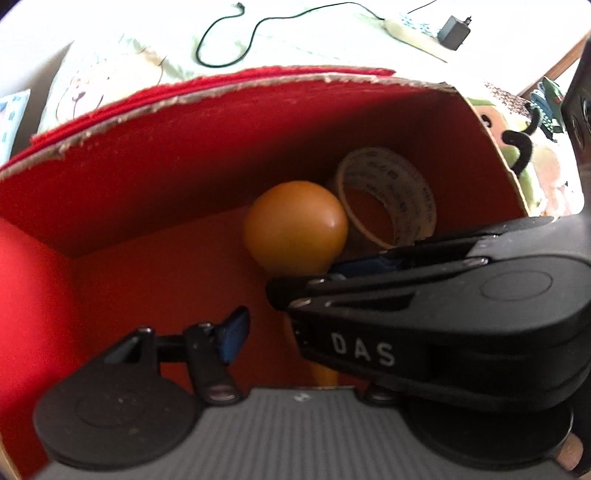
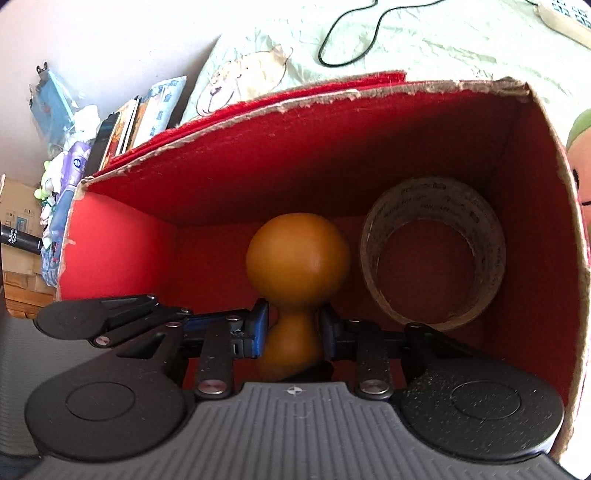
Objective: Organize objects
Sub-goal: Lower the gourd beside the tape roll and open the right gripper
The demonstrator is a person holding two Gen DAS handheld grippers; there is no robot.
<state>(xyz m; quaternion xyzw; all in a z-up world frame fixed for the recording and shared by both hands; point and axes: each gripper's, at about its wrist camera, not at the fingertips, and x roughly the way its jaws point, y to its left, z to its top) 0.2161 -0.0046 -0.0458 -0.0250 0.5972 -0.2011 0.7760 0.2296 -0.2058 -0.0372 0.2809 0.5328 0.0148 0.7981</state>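
An orange gourd-shaped object (image 2: 297,254) stands inside a red cardboard box (image 2: 295,166), its round head (image 1: 295,221) up. My right gripper (image 2: 293,332) is shut on its narrow neck, blue pads (image 2: 258,332) on both sides. A roll of brown tape (image 2: 436,199) leans in the box's right corner, beside the orange head (image 1: 406,184). My left gripper (image 1: 295,332) is inside the box (image 1: 184,166) too, open; only its left finger (image 1: 232,336) shows. The right gripper's black body (image 1: 424,314) crosses in front and hides the other finger.
The box sits on a pale green sheet (image 2: 443,44) with a black cable (image 1: 221,40), a power strip (image 1: 413,33) and an adapter (image 1: 454,31). A plush toy (image 1: 517,140) lies right of the box. Books and clutter (image 2: 110,136) stand at the left.
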